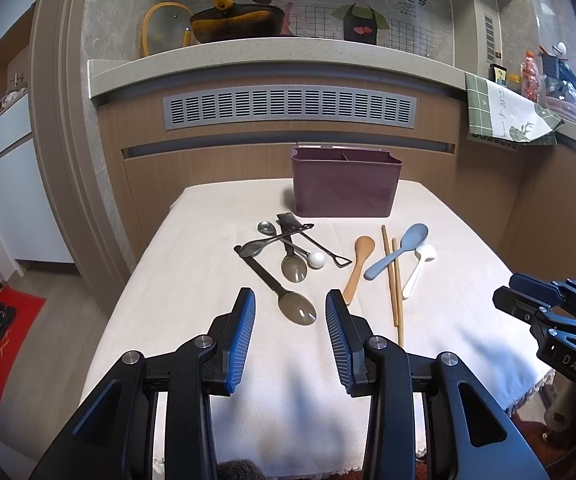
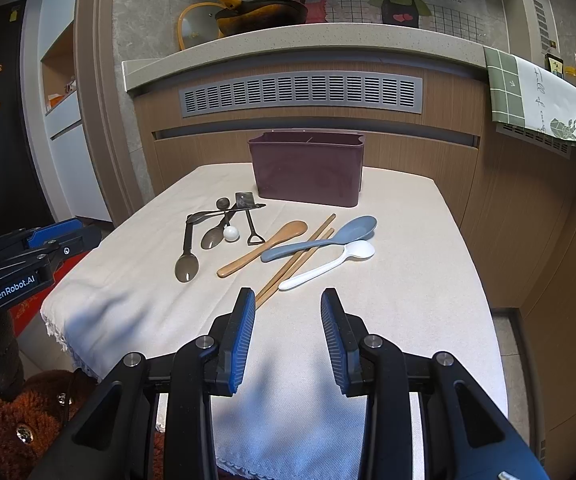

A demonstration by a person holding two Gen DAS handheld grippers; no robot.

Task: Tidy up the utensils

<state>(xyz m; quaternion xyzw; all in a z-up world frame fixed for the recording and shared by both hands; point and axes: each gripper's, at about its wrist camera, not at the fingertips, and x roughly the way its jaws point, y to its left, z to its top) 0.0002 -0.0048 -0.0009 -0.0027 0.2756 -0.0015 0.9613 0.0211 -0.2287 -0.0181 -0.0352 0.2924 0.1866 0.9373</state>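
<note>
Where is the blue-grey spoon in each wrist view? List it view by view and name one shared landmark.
Left wrist view: the blue-grey spoon lies right of centre, its handle across the chopsticks, beside the white spoon.
Right wrist view: the blue-grey spoon lies at centre, just above the white spoon.
Shared landmark: the maroon utensil caddy stands behind it in both.

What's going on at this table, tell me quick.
A person holds a pair of tongs in each hand over a cloth-covered table, about to sort utensils. Both the left tongs and the right tongs are open and hold nothing. The utensils lie loose on the cloth: dark metal spoons in a crossed pile, a wooden spoon, chopsticks, a blue spoon and a white spoon. The maroon divided holder behind them has no utensil showing above its rim.
</note>
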